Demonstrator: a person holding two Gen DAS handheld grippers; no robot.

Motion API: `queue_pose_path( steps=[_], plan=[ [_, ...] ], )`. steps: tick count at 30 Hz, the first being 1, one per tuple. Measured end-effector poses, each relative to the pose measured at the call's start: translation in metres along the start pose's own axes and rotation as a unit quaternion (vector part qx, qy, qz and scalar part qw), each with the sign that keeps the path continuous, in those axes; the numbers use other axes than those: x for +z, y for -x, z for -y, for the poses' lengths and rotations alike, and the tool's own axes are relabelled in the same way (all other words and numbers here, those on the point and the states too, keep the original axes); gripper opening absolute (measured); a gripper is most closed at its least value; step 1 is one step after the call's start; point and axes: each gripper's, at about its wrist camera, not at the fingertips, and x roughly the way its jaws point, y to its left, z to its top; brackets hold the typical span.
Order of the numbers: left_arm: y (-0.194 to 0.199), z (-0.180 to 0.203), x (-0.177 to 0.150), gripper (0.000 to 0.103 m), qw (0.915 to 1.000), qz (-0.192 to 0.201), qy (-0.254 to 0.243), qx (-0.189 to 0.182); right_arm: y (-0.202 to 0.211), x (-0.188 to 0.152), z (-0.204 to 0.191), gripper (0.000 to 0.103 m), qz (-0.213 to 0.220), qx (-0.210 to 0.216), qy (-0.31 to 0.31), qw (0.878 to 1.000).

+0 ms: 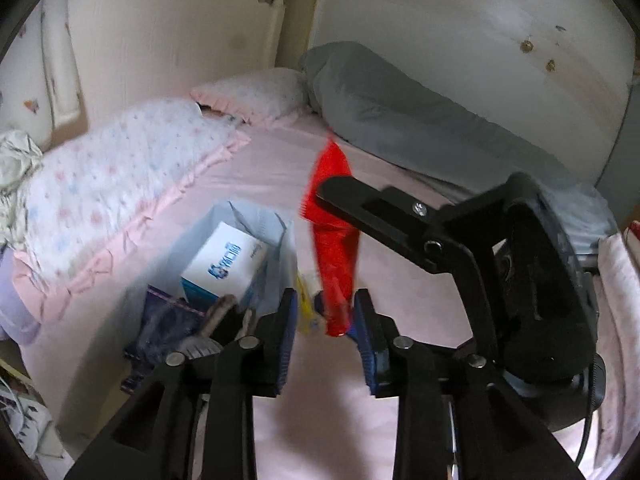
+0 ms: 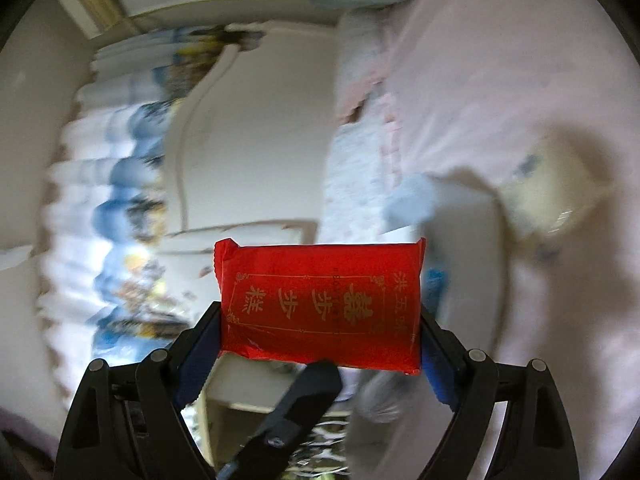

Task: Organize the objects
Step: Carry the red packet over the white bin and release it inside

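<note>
The right gripper point(image 2: 320, 340) is clamping a red packet point(image 2: 320, 304) by its short ends, jaws wide. The left gripper point(image 1: 326, 336) is standing slightly apart around the packet's lower tip without pressing. At ten o'clock, a white bag point(image 1: 276, 240) is holding a blue-and-white box point(image 1: 224, 264) on the pink bed point(image 1: 264, 168).

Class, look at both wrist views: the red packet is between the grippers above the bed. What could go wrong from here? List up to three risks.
1. The right gripper holds the red packet only by its short ends; the soft wrapper may buckle and slip.
2. The left gripper is open around the packet's lower edge, so it gives no support if the packet falls.
3. The white bag on the bed looks floppy; a drop may miss its mouth.
</note>
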Motion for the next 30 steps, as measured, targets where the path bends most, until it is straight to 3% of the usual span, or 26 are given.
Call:
queue_pose_path(
  steps=[4,10,12,16,26,30],
  plan=[
    [-0.002,-0.019,0.006,0.03,0.9994,-0.004,0.034,-0.001,-0.017,-0.007,0.0,0.09,-0.011,0.02,-0.004,1.0],
    [-0.004,-0.052,0.007,0.029,0.996,-0.01,0.088,-0.012,-0.044,-0.016,0.009,0.09,-0.064,0.056,-0.019,0.996],
    [-0.003,-0.062,0.008,0.022,0.995,-0.011,0.098,-0.014,-0.054,-0.02,0.011,0.09,-0.083,0.068,-0.021,0.994],
    [-0.004,-0.082,0.007,0.016,0.9913,-0.024,0.129,-0.016,-0.073,-0.029,0.015,0.09,-0.108,0.058,-0.02,0.992],
    [0.004,-0.114,0.002,0.015,0.9785,-0.041,0.202,-0.014,-0.099,-0.038,0.019,0.09,-0.16,0.045,-0.029,0.986],
    [0.018,-0.131,0.005,0.014,0.9734,-0.001,0.225,0.044,-0.093,-0.039,0.018,0.09,-0.171,0.038,-0.029,0.984]
  ],
)
